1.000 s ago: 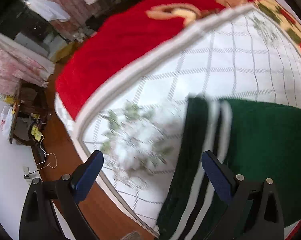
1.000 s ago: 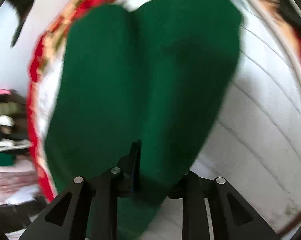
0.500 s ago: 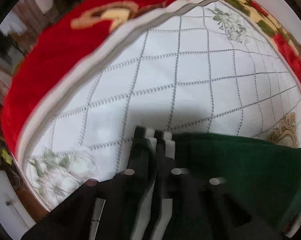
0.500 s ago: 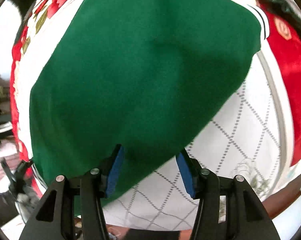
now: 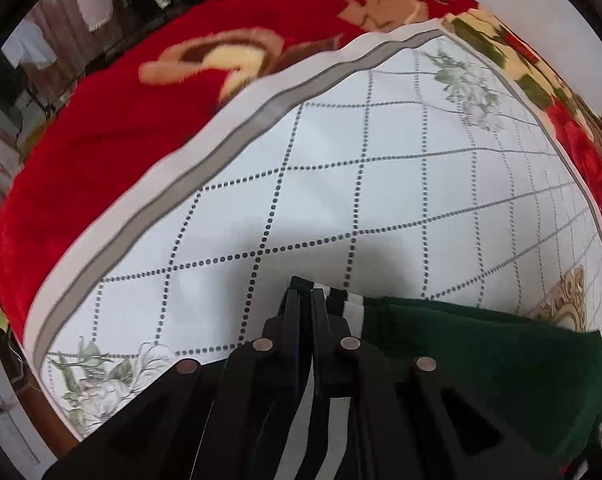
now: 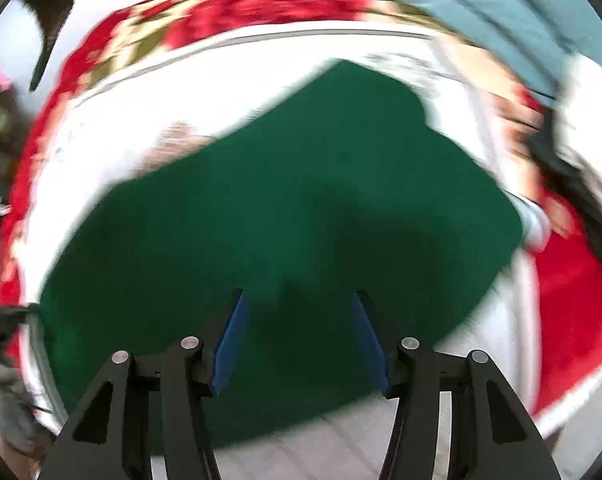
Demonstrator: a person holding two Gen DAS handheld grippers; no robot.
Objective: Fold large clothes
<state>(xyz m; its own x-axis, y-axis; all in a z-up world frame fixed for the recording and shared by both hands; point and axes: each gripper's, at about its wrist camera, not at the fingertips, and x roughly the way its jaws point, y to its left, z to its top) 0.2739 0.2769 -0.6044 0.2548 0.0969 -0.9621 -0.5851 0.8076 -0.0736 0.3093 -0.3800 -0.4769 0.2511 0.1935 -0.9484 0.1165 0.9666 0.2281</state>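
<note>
A dark green garment [image 5: 481, 356] with a black-and-white striped hem lies on a white quilted cover [image 5: 341, 184]. My left gripper [image 5: 305, 300] is shut on the striped hem at the garment's corner, just above the cover. In the right wrist view the green garment [image 6: 301, 208] lies spread flat and fills the middle of the frame. My right gripper [image 6: 299, 312] is open over its near edge and holds nothing. The right wrist view is blurred by motion.
A red floral blanket [image 5: 101, 128] lies under the white cover and rims it [image 6: 573, 300]. A light blue cloth [image 6: 501, 12] lies at the far right. Hanging clothes and furniture [image 5: 41, 48] stand beyond the bed's left side.
My left gripper went from open beside the striped hem to shut on it. My right gripper let go of the green cloth, opened, and swung over the spread garment.
</note>
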